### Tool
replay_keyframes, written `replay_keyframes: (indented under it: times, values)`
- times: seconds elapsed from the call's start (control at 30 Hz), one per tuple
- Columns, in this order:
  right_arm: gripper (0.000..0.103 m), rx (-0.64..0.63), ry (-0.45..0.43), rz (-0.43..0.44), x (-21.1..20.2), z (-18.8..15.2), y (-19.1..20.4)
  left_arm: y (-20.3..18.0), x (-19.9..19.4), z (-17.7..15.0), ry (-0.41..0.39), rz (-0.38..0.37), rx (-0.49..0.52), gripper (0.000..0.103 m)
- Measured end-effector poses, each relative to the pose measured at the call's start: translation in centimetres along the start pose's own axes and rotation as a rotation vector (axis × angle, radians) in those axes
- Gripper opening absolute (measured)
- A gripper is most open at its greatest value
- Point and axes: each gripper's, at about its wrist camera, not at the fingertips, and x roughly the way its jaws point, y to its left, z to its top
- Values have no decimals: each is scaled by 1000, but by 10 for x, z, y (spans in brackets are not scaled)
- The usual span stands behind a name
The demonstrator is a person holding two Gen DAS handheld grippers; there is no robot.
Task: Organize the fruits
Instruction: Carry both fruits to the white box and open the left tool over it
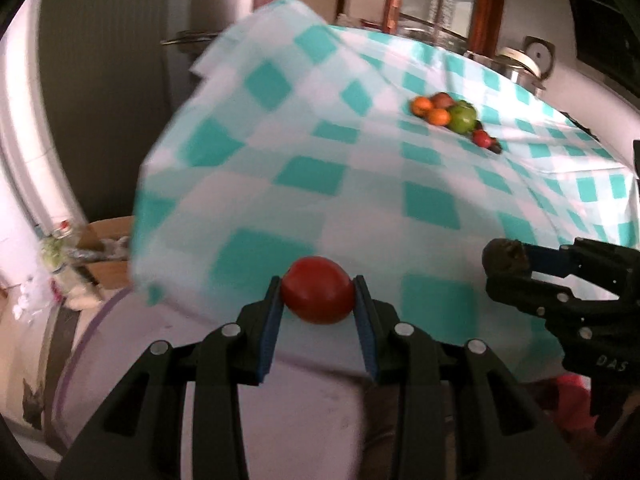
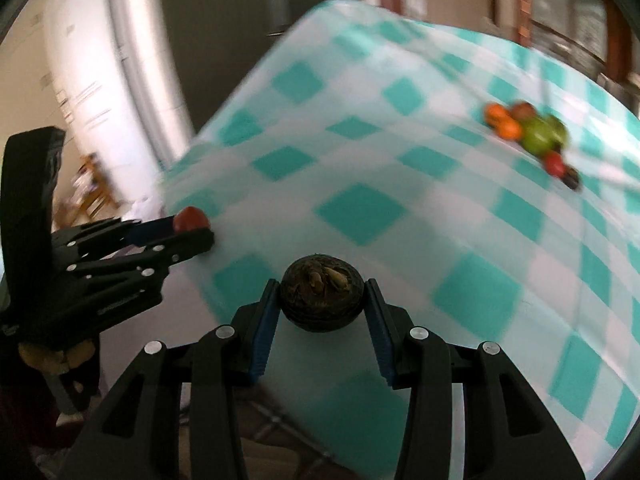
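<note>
Both jaws pinching: left gripper (image 1: 318, 294) on a round red tomato (image 1: 318, 295), right gripper (image 2: 322, 298) on a dark wrinkled fruit (image 2: 322, 298). Mixed fruit pile (image 1: 454, 118) on the checked tablecloth (image 1: 320, 184) looks unsorted.

Right hand-held gripper (image 2: 322, 300) at bottom centre, blue pads clamped on either side of a dark brown, rough-skinned round fruit (image 2: 322, 298). Fruit sits over the near part of a counter covered by a teal-and-white checked cloth (image 2: 360, 208).

Left of the brown fruit: left hand-held gripper (image 2: 192, 226), closed on a small red fruit (image 2: 191, 218), at the cloth's left edge.

Far upper right of the brown fruit: blurred fruit pile (image 2: 532, 140) on the cloth, with orange, green, red and dark pieces touching one another.

Beyond the counter: dark panel, white wall, wooden frame. Whole frame motion-blurred.
</note>
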Motion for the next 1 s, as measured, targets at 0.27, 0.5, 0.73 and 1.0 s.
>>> replay_keyframes:
  times: [0.27,0.5,0.73,1.0]
  values:
    - [43,-238,54,124,25,-3,84,69,-17,-39,32,116,-95,35]
    - [43,-439,246,165,95,-24,144,120,29,-82,226,235,-150,35]
    - [43,-594,479,155,177,-62,186,161,106,-112,533,314,-134,36]
    - [43,-694,644,92,219,-91,201,194,141,-126,713,259,-195,37]
